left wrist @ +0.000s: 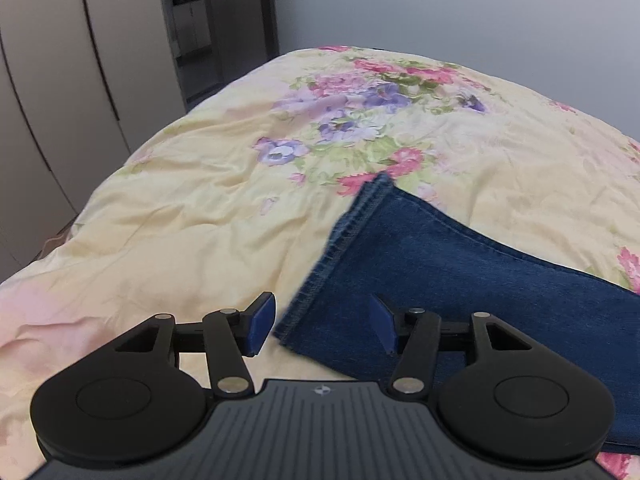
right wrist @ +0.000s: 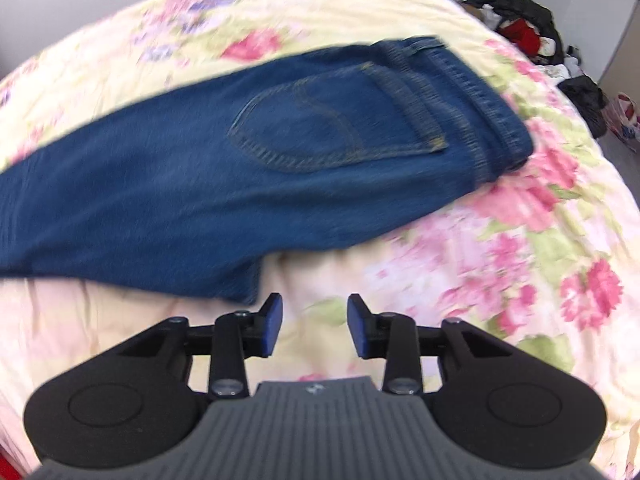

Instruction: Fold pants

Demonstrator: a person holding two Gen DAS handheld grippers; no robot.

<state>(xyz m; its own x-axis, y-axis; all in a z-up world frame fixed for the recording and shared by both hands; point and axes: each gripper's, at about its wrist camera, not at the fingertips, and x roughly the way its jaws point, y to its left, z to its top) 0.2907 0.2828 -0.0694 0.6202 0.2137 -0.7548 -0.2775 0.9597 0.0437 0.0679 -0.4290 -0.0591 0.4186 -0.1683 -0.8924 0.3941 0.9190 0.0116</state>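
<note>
Left wrist view catches the hem end of the blue pants (left wrist: 420, 280) lying on the floral bed cover (left wrist: 200, 208); right wrist view, blurred, shows waistband and back pocket (right wrist: 320, 128). Left gripper (left wrist: 322, 326) tilts down over the hem, jaws open, gripping nothing. Right gripper (right wrist: 315, 326) hangs beside the pants, jaws apart, empty. Clothes pile (right wrist: 528, 36) beyond the bed.

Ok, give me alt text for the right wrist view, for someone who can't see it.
Blue jeans lie flat across a floral bedspread, back pocket up, waistband toward the right. The right gripper is open above the bedspread, holding nothing. A clothes pile sits beyond the bed.
</note>
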